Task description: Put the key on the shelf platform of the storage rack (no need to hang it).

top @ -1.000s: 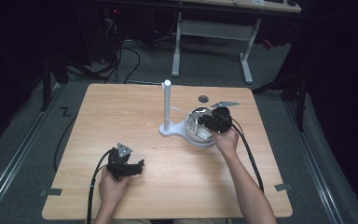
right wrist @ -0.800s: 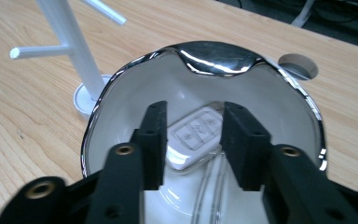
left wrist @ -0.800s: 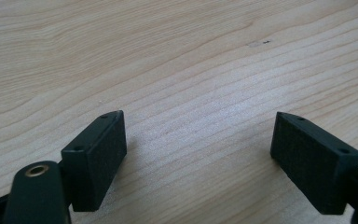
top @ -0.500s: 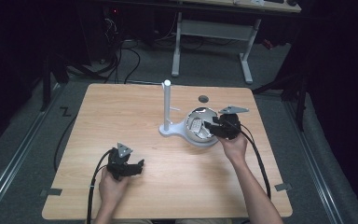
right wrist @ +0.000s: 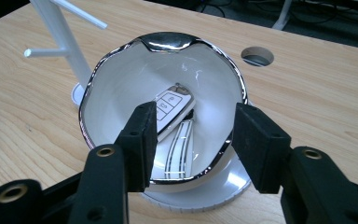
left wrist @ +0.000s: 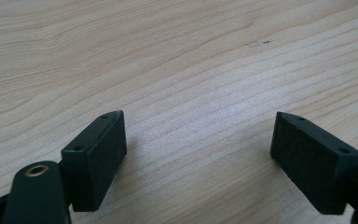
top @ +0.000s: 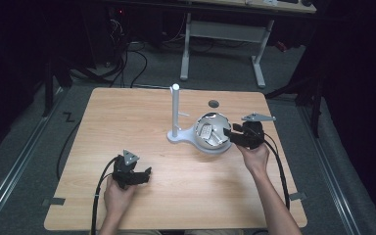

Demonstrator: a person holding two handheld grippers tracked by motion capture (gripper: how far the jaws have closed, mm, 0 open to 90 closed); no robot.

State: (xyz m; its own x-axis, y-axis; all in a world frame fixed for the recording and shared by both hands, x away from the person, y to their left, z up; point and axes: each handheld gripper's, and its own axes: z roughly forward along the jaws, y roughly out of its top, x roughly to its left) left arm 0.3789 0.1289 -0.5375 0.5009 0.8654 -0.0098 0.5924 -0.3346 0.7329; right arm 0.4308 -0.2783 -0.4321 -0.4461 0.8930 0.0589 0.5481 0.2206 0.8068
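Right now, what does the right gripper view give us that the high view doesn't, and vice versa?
Right gripper view alone: the white car key fob's buttons and a striped band under it, inside the white chrome-rimmed bowl; open right tool straddles the near rim. High view alone: open left tool low over the light wooden table. Shared: bowl, white pegged stand, round table hole.

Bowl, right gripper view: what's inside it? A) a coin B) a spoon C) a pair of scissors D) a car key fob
D: in the right gripper view a white car key fob with buttons lies in the bowl, seen between the open jaws of the right gripper.
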